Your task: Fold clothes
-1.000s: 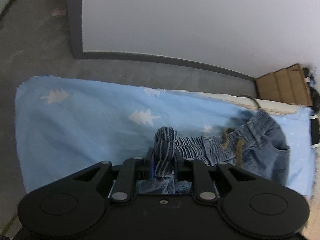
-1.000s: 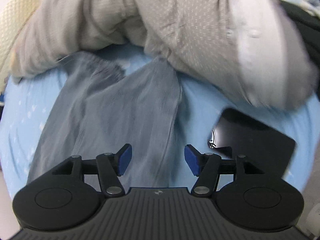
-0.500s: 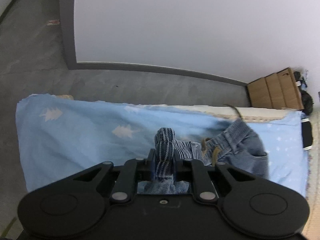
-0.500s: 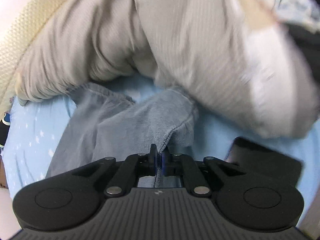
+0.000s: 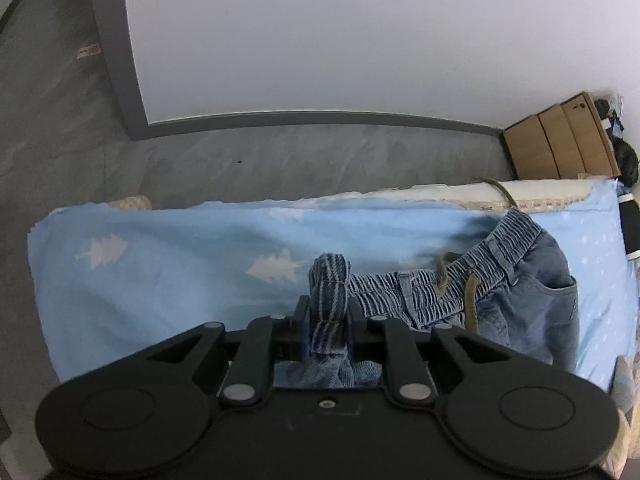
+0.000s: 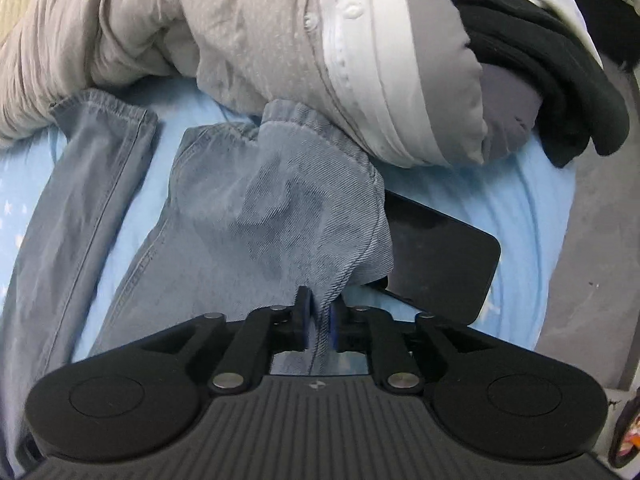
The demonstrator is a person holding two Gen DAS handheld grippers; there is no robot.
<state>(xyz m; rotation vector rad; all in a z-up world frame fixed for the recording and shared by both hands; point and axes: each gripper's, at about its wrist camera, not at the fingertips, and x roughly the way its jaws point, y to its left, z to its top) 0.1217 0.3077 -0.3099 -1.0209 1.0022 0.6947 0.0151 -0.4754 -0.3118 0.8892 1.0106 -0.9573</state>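
Left wrist view: your left gripper (image 5: 328, 322) clamps the jeans' (image 5: 520, 312) bunched waistband; your right gripper (image 6: 318, 326), jaws opening, pinches a leg hem. Soft, floppy denim — grip thick seams.

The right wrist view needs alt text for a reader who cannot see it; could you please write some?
The right hand-held gripper pinches a fold of the jeans leg, its jaws easing open around the denim, above a light blue sheet. A grey garment is heaped behind, and a black tablet lies to the right, partly under the denim.
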